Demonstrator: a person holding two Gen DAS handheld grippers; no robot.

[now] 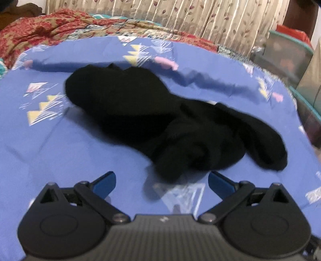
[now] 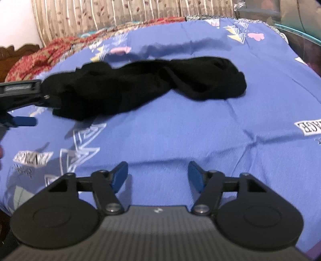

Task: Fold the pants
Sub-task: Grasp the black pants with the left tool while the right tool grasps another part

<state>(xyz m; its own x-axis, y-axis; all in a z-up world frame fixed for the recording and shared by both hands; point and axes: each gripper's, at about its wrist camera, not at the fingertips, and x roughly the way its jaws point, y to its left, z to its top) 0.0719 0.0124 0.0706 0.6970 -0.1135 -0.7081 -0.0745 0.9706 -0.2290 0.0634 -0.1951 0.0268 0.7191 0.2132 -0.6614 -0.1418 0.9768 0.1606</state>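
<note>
Black pants (image 1: 152,118) lie bunched on the blue printed bedsheet (image 1: 60,152), unfolded. In left wrist view their long axis runs approx 10 o'clock to 4 o'clock: a broad rounded end at 10, twisted leg ends piled at 4–5, the nearest lump just beyond the left gripper (image 1: 162,181). Its jaws are spread wide, nothing between the blue pads, pants edge close but not gripped.

In right wrist view the pants (image 2: 144,84) stretch roughly 9 to 3 o'clock across the sheet (image 2: 180,136), tilted slightly up toward 2. The left gripper (image 2: 22,104) enters at 9 o'clock, right at the pants' near end; contact unclear due to blur. Right gripper (image 2: 158,176) has jaws apart, empty, over bare sheet, well apart from the pants.

Writing: sheet print at 3 o'clock in right view reads upside down, approx "AGE" (image 2: 309,127); the rest is cut off. Another label patch (image 2: 32,158) at 8 o'clock is illegible.

Floral curtain (image 1: 200,16) at 12 o'clock; red patterned quilt (image 1: 40,30) at 11.
</note>
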